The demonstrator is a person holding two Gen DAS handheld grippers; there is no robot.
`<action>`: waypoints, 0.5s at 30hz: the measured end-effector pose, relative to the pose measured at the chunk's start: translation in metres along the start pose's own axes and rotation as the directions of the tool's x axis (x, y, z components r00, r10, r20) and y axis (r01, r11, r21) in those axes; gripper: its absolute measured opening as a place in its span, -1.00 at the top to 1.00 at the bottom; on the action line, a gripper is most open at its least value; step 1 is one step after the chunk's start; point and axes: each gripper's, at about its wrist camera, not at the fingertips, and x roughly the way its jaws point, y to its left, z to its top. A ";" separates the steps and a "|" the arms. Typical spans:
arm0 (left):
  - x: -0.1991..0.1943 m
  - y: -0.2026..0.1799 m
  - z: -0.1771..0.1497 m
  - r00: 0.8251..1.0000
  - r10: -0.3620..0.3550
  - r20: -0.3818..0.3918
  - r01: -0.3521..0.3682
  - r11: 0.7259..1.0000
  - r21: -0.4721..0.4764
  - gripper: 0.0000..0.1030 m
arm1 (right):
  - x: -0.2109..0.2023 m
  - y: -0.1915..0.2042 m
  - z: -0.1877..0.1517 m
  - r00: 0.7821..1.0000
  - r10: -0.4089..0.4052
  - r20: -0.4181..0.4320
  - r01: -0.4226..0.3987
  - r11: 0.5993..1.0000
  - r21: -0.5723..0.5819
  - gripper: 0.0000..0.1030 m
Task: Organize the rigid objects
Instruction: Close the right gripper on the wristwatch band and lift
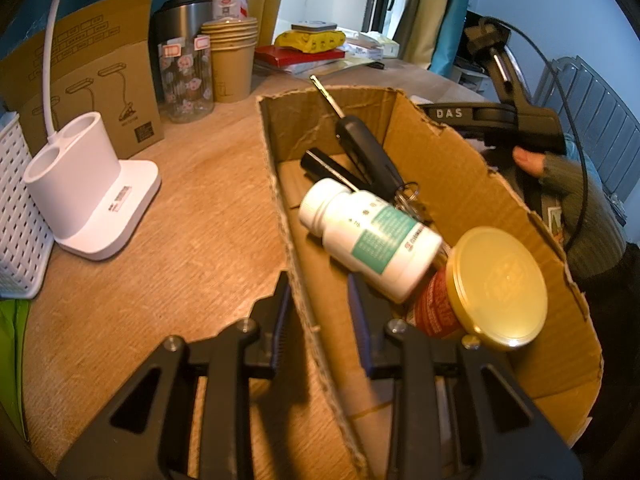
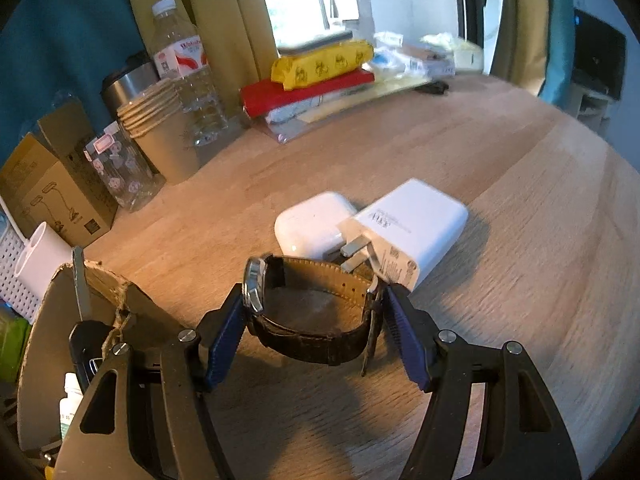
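An open cardboard box (image 1: 460, 168) stands on the wooden table. In it lie a white pill bottle (image 1: 372, 236), a gold-lidded red jar (image 1: 492, 288), a car key (image 1: 368, 152) and a black pen (image 1: 328, 166). My left gripper (image 1: 320, 320) is shut on the box's near wall, one finger each side. In the right wrist view, my right gripper (image 2: 316, 316) is shut on a wristwatch (image 2: 312, 312) with a brown strap, held by its case and strap just above the table. Behind it lie a white earbud case (image 2: 312, 220) and a white charger (image 2: 412, 228).
At the back stand a white lamp base (image 1: 76, 188), a cardboard carton (image 1: 92, 76), a patterned jar (image 1: 186, 80), paper cups (image 1: 232, 60), a water bottle (image 2: 188, 76), a steel tumbler (image 1: 180, 16) and stacked books (image 2: 312, 84). A white basket (image 1: 16, 216) is at left.
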 end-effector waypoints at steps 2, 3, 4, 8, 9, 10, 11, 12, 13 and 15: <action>0.000 0.000 0.000 1.000 0.000 0.000 0.000 1.000 0.000 0.43 | 0.000 0.000 0.000 1.000 0.000 0.002 0.000 1.000 -0.003 -0.38; 0.000 0.000 0.000 1.000 0.000 0.000 0.000 1.000 0.000 0.43 | 0.000 0.000 0.000 1.000 0.001 0.003 -0.001 1.000 -0.001 -0.37; 0.000 0.000 0.000 1.000 -0.001 0.000 0.001 1.000 0.000 0.43 | -0.001 0.000 0.000 1.000 0.002 0.003 -0.002 1.000 0.000 -0.35; 0.000 0.000 0.000 1.000 0.000 0.000 0.000 1.000 0.000 0.43 | -0.003 0.001 -0.001 1.000 0.011 0.013 -0.011 1.000 0.005 -0.30; 0.000 0.000 0.000 1.000 -0.001 0.000 0.001 1.000 0.000 0.43 | -0.005 0.001 -0.002 1.000 0.014 0.020 -0.014 1.000 0.003 -0.30; 0.000 0.000 0.000 1.000 -0.001 0.000 0.001 1.000 0.000 0.43 | -0.007 0.002 -0.002 1.000 0.016 0.025 -0.016 1.000 0.001 -0.30; 0.000 0.000 0.000 1.000 -0.001 0.000 0.001 1.000 0.000 0.43 | -0.010 0.002 -0.003 0.999 0.018 0.035 -0.018 1.000 0.003 -0.30; 0.000 0.000 0.000 1.000 -0.001 0.000 0.001 1.000 -0.001 0.43 | -0.013 0.001 -0.004 0.999 0.021 0.044 -0.022 1.000 0.008 -0.30; 0.000 0.000 0.000 1.000 -0.001 0.000 0.001 1.000 -0.001 0.43 | -0.015 0.000 -0.005 0.998 0.025 0.049 -0.025 1.000 0.012 -0.30; 0.000 0.000 0.000 1.000 -0.001 0.000 0.001 1.000 -0.001 0.43 | -0.020 -0.001 -0.007 0.998 0.022 0.061 -0.023 1.000 0.013 -0.29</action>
